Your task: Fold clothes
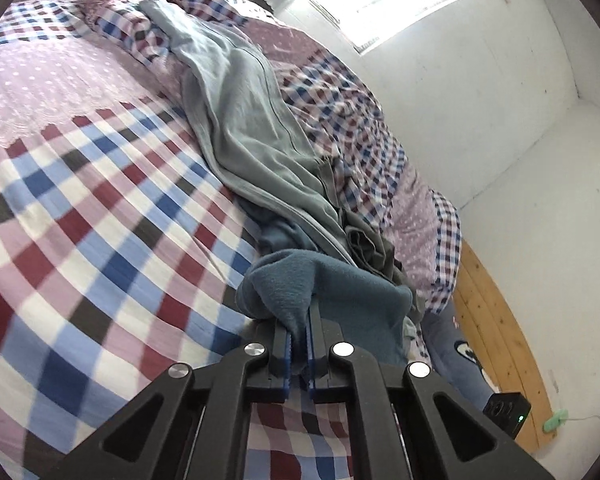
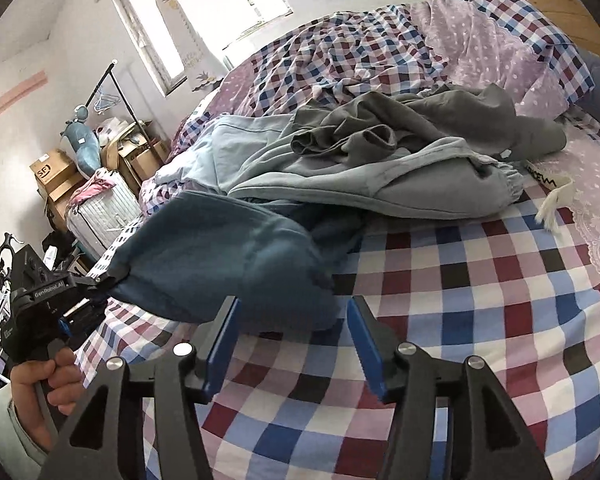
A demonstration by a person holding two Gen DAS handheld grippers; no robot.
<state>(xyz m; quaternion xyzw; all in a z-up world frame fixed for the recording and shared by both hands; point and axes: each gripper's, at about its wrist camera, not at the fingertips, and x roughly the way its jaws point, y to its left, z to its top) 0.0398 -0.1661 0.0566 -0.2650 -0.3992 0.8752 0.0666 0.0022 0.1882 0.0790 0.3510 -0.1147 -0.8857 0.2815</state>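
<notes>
Your left tool (image 2: 110, 276) is clamped on an edge of the teal fleece garment (image 2: 228, 256), lifting it clear of the checked bed (image 2: 460, 300) near its left edge, likely so the cloth hangs free for straightening. To the right, your right tool (image 2: 292, 320) hovers with jaws spread wide and empty, just beside the fleece's lower hem, seemingly ready to take a second corner. Further right, toward the bed's far side, a pale blue garment (image 2: 380, 184) and a grey garment (image 2: 420, 120) lie heaped, not yet folded.
</notes>
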